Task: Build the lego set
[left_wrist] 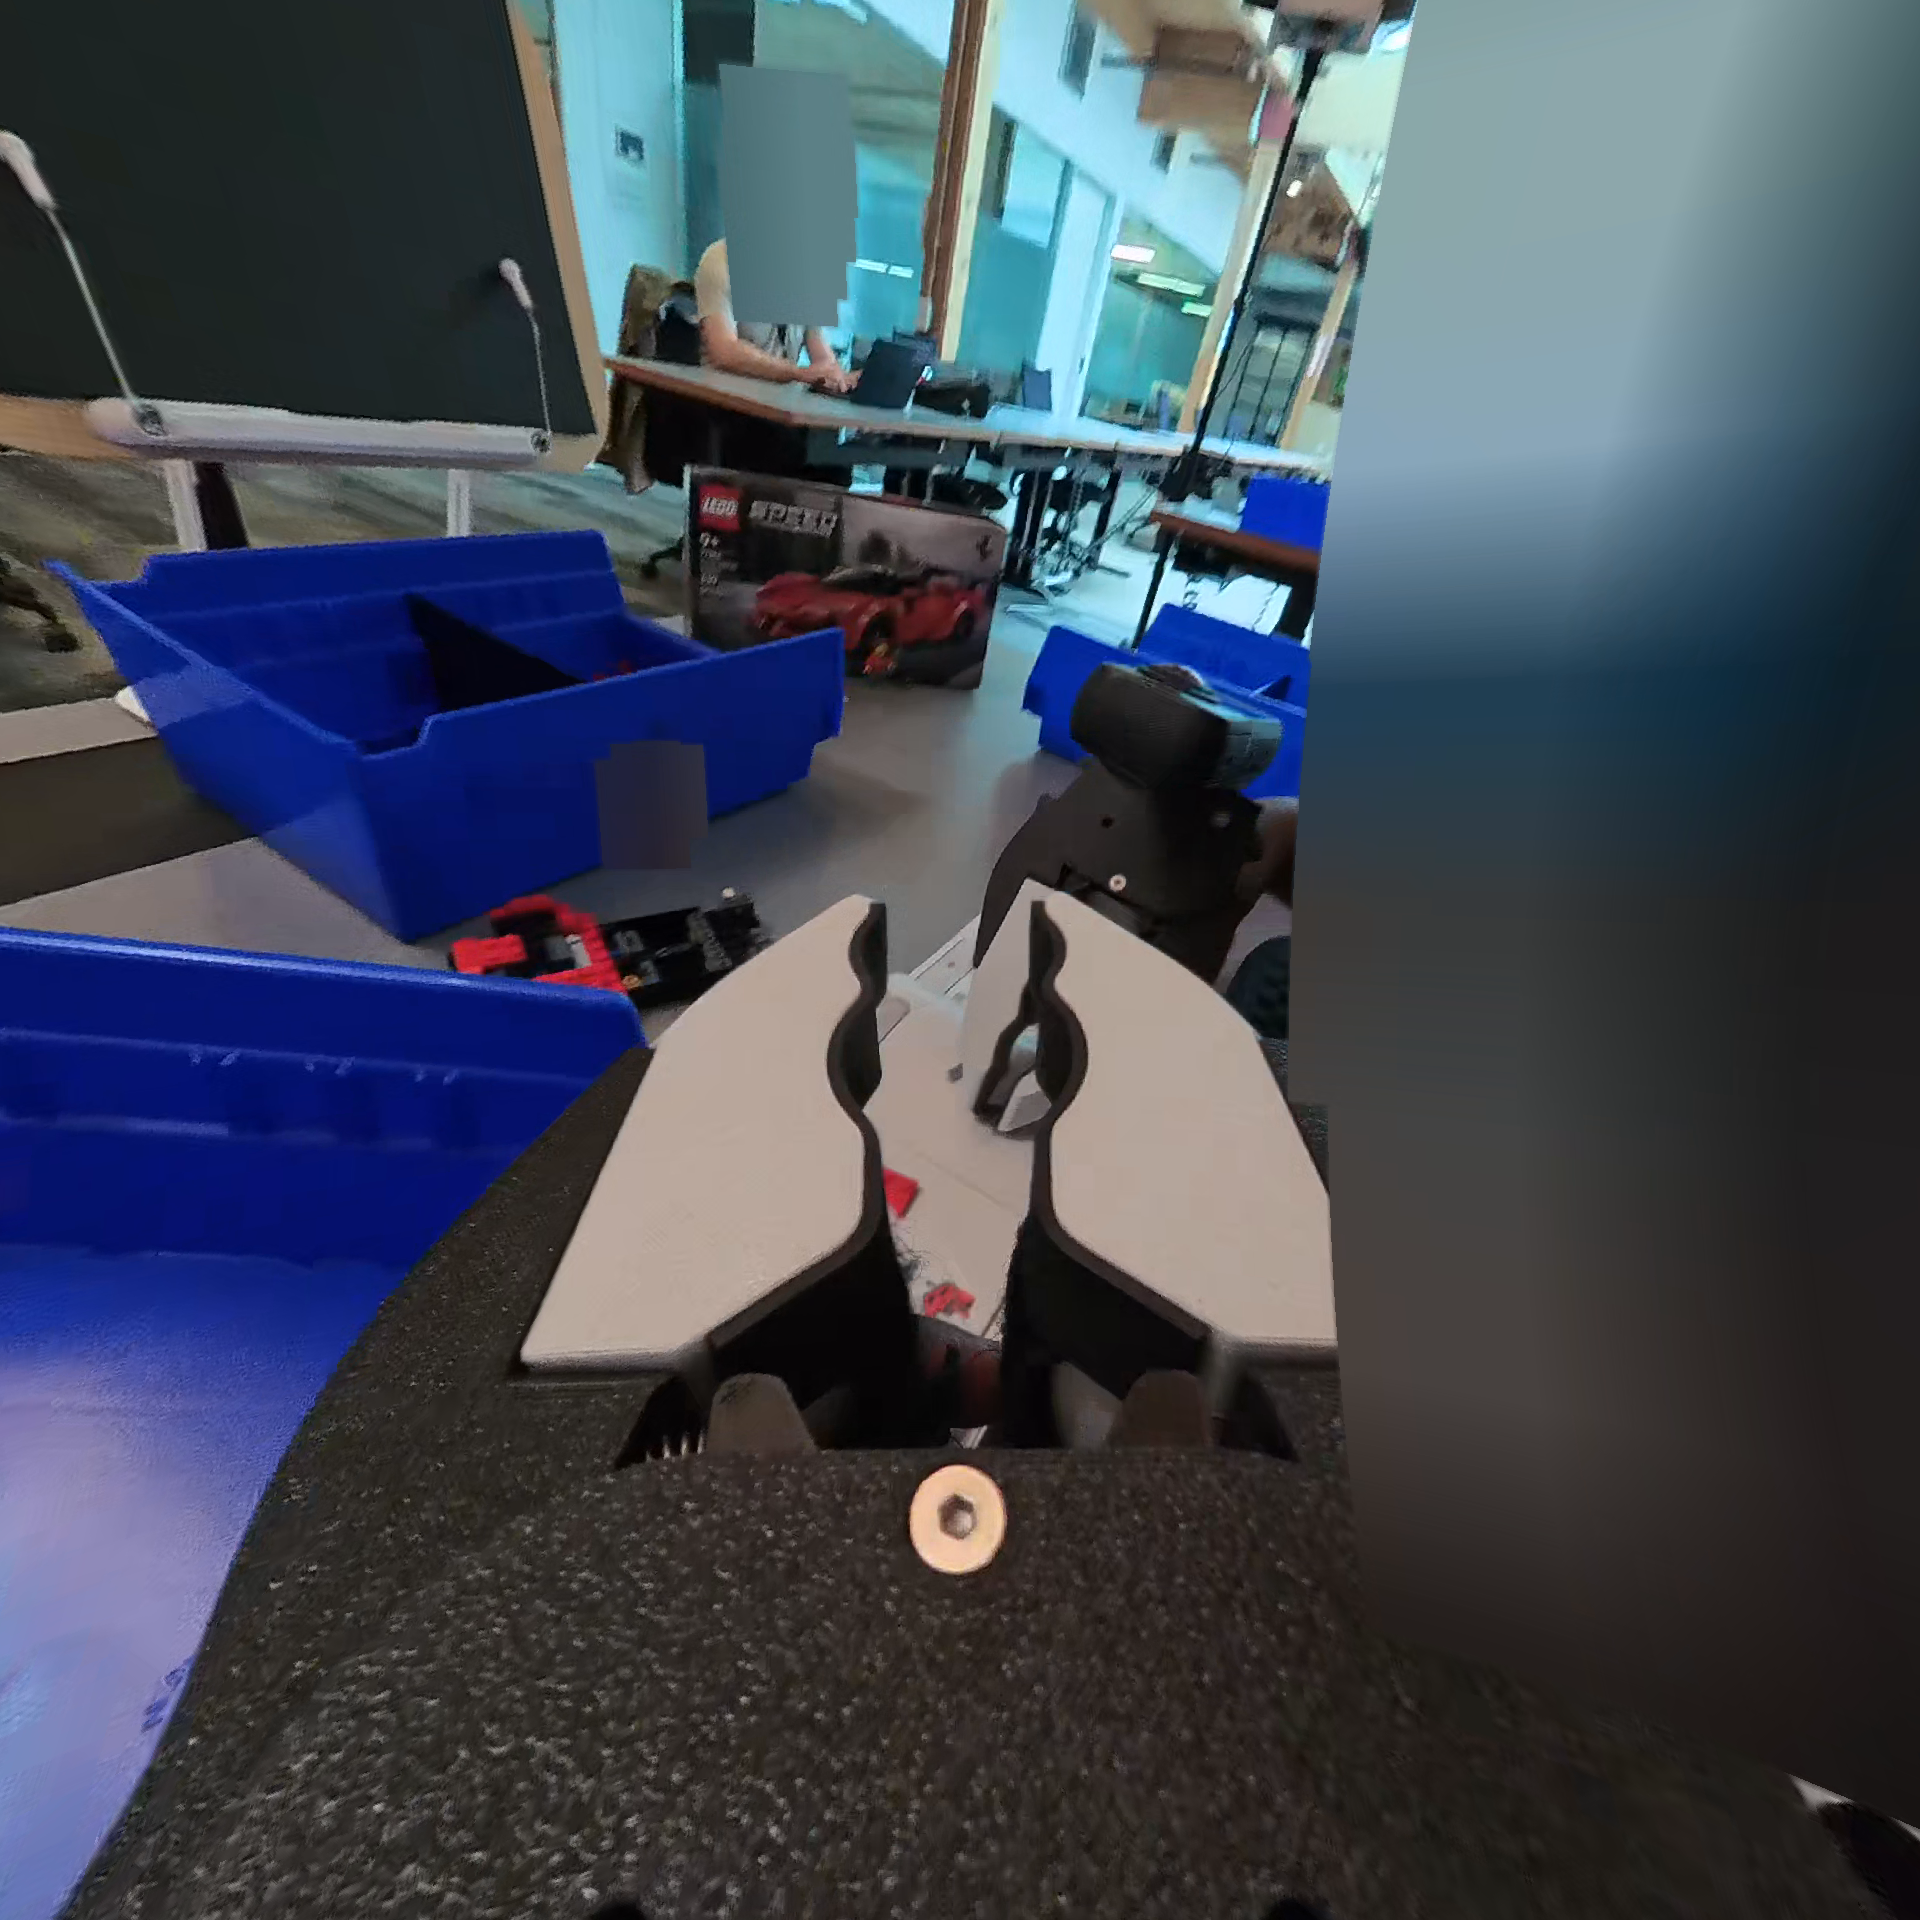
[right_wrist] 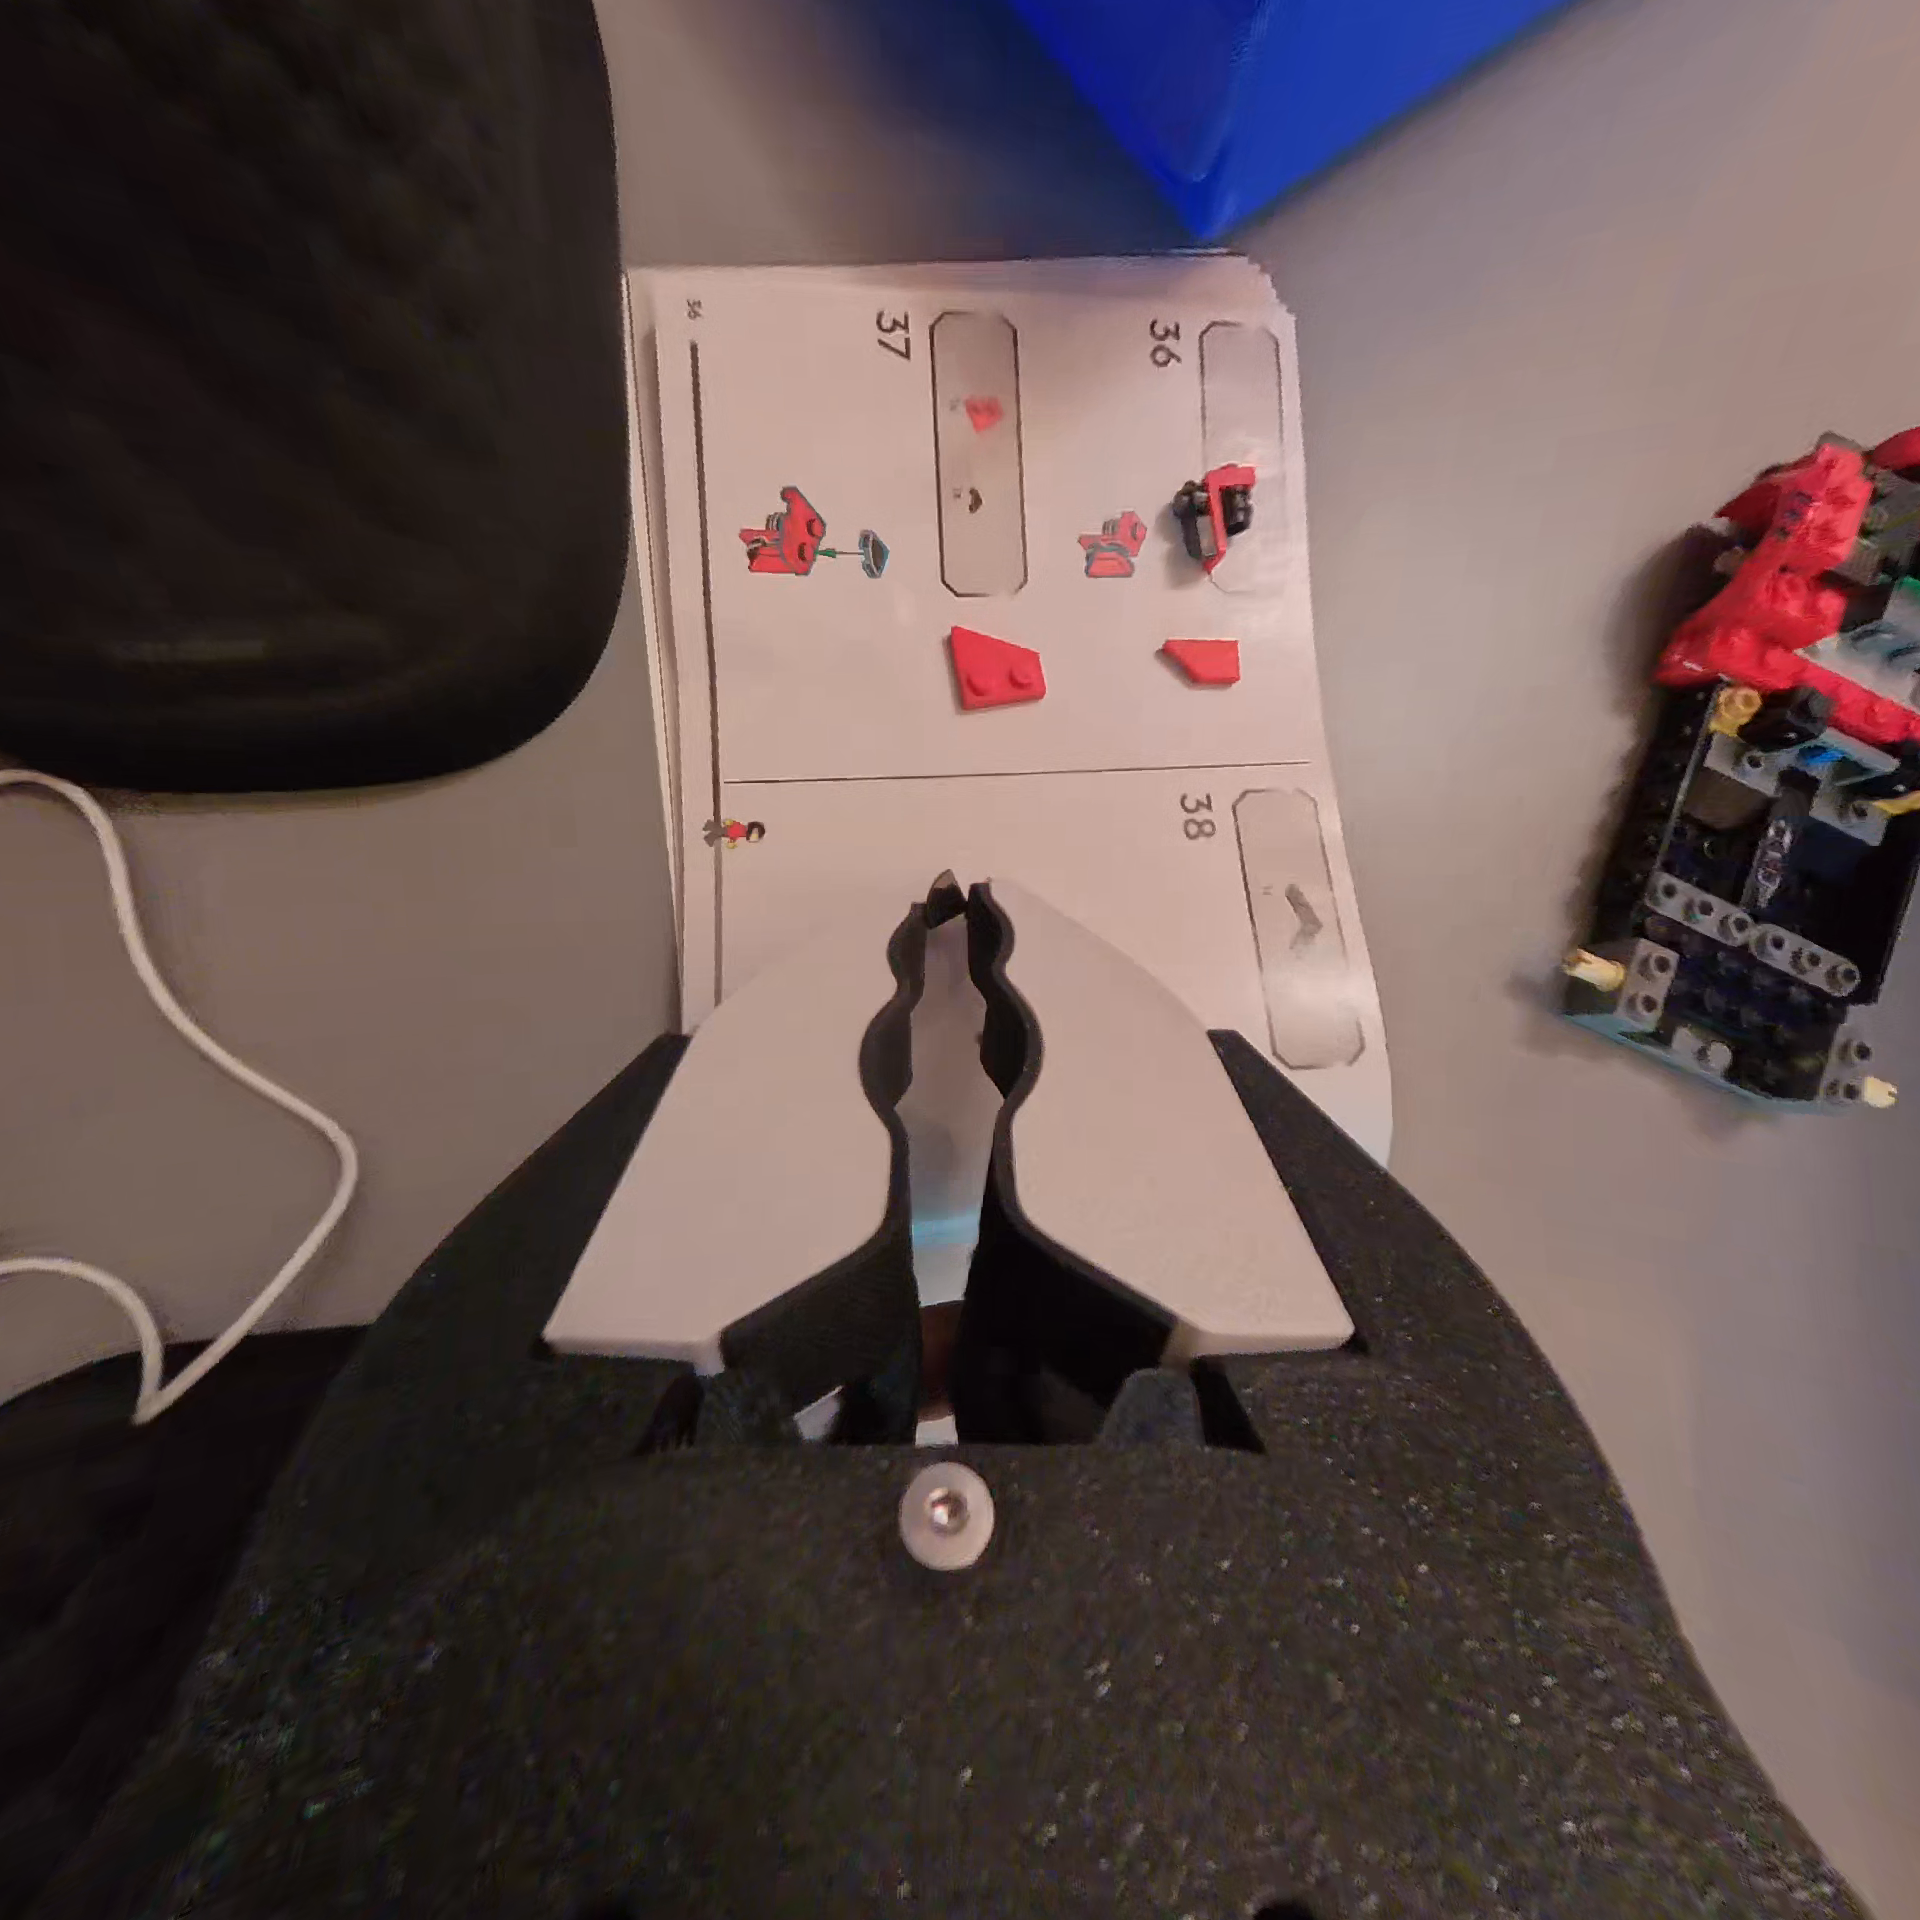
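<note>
The open instruction booklet lies on the grey table. On it lie two red wedge plates and a small red and black sub-assembly. My right gripper is above the booklet's near page, shut on a small dark piece at its tips. The partly built red and black car lies to the right; it also shows in the left wrist view. My left gripper is open and empty, held above the booklet, with the right gripper just beyond it.
Blue bins stand at the left, the far left and the far right. The set's box stands behind. A blurred dark object fills the right. A black padded seat and a white cable lie left of the booklet. The left gripper's tips are roughly 20 centimeters from the right gripper's.
</note>
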Tool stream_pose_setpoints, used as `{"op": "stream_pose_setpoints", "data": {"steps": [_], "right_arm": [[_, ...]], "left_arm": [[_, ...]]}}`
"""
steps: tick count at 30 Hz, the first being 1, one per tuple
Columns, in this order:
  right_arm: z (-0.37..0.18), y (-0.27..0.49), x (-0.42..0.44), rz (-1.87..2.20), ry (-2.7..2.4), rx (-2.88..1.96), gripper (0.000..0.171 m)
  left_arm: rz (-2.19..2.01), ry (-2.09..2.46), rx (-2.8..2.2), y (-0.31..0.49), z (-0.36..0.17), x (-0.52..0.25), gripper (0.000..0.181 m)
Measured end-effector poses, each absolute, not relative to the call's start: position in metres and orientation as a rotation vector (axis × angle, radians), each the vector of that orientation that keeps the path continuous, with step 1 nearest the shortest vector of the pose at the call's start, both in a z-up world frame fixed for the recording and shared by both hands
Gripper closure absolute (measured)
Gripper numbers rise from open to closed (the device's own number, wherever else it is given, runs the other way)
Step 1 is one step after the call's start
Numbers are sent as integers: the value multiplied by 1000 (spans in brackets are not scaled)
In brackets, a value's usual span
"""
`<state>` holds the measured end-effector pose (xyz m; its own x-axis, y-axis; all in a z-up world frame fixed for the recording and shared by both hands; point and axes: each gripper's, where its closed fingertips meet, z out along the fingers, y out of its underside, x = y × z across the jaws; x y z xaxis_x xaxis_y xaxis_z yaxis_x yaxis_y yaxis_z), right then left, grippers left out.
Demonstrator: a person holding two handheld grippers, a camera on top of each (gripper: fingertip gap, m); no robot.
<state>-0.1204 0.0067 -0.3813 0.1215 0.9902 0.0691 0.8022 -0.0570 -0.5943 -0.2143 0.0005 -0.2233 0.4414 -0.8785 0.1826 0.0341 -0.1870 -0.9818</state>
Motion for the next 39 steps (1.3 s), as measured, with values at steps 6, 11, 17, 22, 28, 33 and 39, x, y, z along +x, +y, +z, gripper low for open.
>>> {"op": "stream_pose_setpoints", "data": {"steps": [6, 11, 17, 22, 28, 33, 39], "right_arm": [[-383, 0, -148, 587, -1759, -1891, 163], [-388, 2, -160, 579, -1764, -1909, 163], [-387, 0, -161, 604, -1741, -1925, 153], [-384, 1, -161, 584, -1731, -1889, 146], [-374, 0, -156, 629, -1717, -1856, 153], [-364, 0, -162, 664, -1747, -1754, 163], [-370, 1, -173, 635, -1802, -1743, 171]], "left_arm": [[-883, 843, -1593, -1, -240, -213, 155], [-869, 838, -1596, -1, -243, -216, 155], [-902, 823, -1606, -4, -246, -219, 155], [-824, 993, -1726, -16, -276, -210, 159], [-603, 1115, -1984, -15, -333, -212, 165], [-592, 1167, -2019, -19, -350, -198, 166], [-604, 1200, -2017, -23, -355, -187, 165]]}}
